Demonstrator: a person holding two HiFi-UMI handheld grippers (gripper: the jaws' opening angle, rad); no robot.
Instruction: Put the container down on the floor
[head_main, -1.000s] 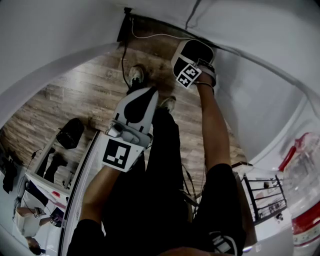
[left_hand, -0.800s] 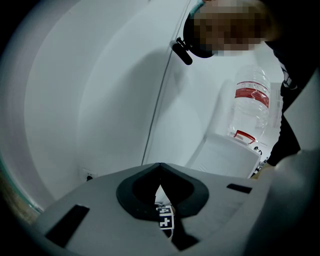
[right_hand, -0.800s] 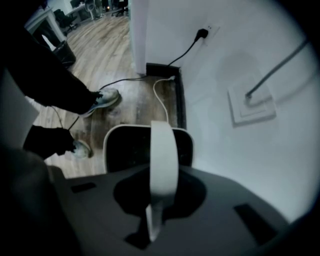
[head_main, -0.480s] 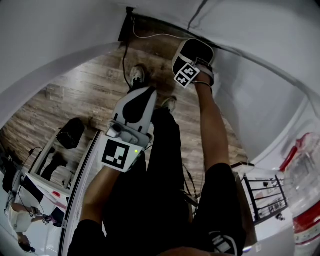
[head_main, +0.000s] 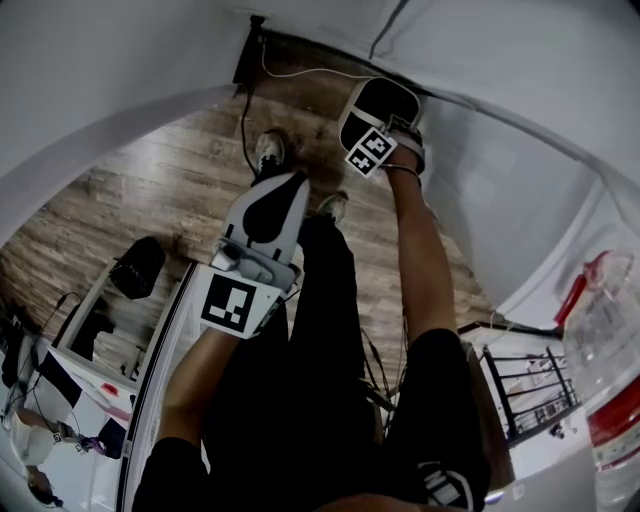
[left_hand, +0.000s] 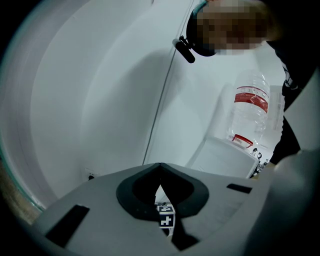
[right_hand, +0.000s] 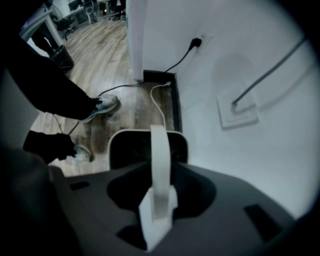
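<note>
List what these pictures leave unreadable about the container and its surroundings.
- Bottom of the container: in the right gripper view, the body of the right gripper cuts it off, so contact with the floor cannot be told.
- Inside of the container: head and right gripper views, too dark for contents.
- Label print on the bottle: left gripper view, too small and blurred.

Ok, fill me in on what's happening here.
A person stands holding a gripper in each hand. The right gripper is shut on the white handle of a container, which hangs below it over the floor, close to the wall. Whether the container already touches the floor can't be told. The left gripper is shut and empty, playing no part.
</note>
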